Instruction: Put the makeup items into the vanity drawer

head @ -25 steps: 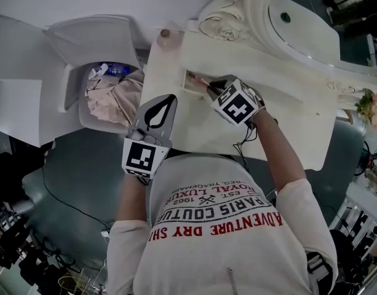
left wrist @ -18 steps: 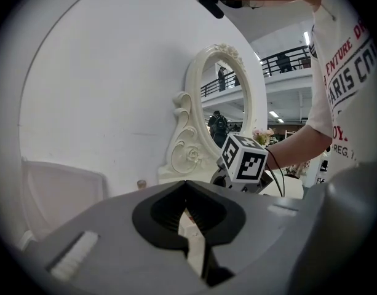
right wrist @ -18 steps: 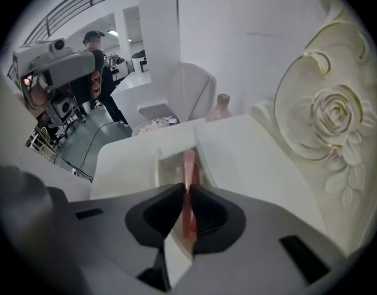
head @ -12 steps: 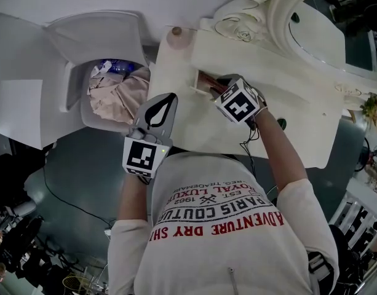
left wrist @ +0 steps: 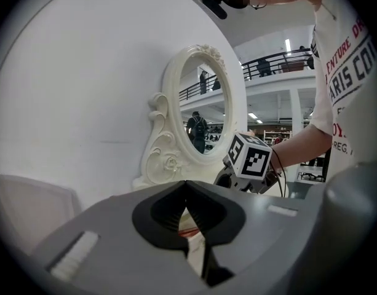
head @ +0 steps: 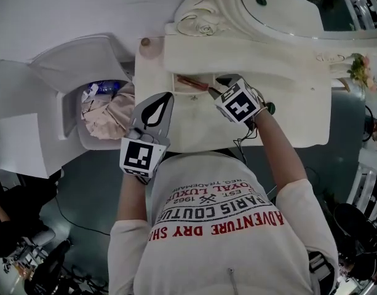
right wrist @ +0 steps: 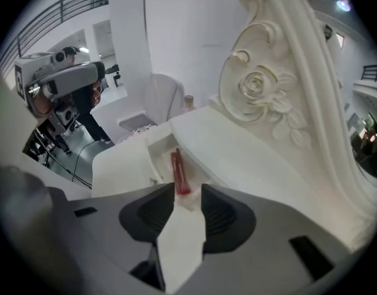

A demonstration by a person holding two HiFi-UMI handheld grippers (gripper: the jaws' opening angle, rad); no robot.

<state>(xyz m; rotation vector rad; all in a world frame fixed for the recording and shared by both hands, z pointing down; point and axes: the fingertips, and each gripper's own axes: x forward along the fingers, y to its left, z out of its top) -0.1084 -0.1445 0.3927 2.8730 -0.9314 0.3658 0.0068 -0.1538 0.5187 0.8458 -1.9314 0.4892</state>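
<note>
The white vanity table has a small drawer standing open in its top at the left. A red makeup tube lies flat inside it, also visible as a reddish stick. My right gripper hovers at the drawer's right end, just behind the tube. Its jaws are opening, and nothing is between them. My left gripper is shut and empty over the table's front left part, short of the drawer, its tips touching.
An ornate oval mirror rises at the back of the table. A small round knob-like object stands on the back left corner. A white bin with crumpled pink cloth sits left of the table. Pink flowers are at the far right.
The head view has swung, so the table sits lower and further left in frame. My right gripper stays at the drawer and its jaws have parted. The left gripper has barely moved.
</note>
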